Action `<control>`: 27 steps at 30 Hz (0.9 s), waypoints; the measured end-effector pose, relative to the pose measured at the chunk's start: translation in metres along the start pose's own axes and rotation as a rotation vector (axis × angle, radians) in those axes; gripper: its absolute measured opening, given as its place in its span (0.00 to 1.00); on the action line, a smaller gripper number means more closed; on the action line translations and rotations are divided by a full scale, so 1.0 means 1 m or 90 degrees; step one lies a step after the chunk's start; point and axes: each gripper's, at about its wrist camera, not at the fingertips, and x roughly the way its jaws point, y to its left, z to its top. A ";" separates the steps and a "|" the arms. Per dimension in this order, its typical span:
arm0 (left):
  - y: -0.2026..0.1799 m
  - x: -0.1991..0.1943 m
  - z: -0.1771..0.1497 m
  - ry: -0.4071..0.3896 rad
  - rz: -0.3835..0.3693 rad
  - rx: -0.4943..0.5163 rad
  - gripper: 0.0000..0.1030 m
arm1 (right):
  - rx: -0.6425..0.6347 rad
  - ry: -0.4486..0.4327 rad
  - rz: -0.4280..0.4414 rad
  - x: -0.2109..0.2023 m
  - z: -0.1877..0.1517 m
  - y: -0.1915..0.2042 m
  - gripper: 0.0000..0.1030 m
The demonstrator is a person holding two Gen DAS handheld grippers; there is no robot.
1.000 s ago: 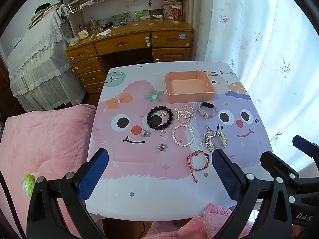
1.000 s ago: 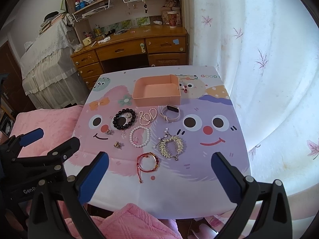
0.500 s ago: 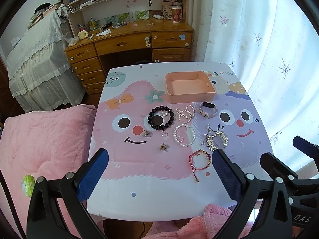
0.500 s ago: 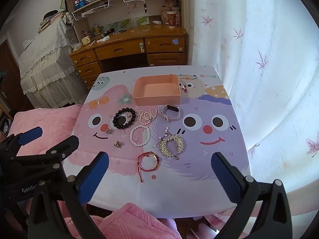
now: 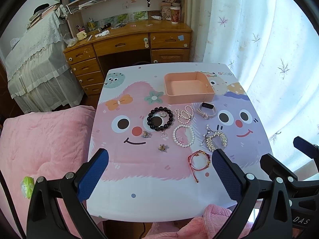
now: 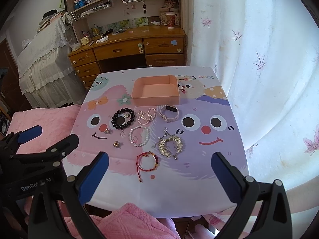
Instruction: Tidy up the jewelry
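Still no change in jewelry since earlier frame: red bracelet (image 5: pixel 199 160), pearl bracelet (image 5: pixel 183 135), black bead bracelet (image 5: pixel 160 119) lie on table (image 5: pixel 139 199) before empty pink tray (image 5: pixel 188 95). Left gripper (image 5: pixel 160 174) and right gripper (image 6: pixel 159 176) stay wide apart, holding nothing.

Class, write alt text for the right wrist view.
Open right tongs hover above a cartoon-print table where bracelets, among them a red cord bracelet, lie loose in front of an empty pink tray; the left tongs wait at left.
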 end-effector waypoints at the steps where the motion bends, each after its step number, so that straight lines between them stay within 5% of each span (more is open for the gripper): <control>1: 0.000 0.000 0.000 0.000 0.000 -0.001 0.99 | 0.001 0.000 0.000 0.000 0.000 0.000 1.00; 27: 0.015 0.003 -0.002 -0.016 -0.027 0.032 0.99 | 0.026 -0.011 -0.032 -0.008 -0.002 0.017 1.00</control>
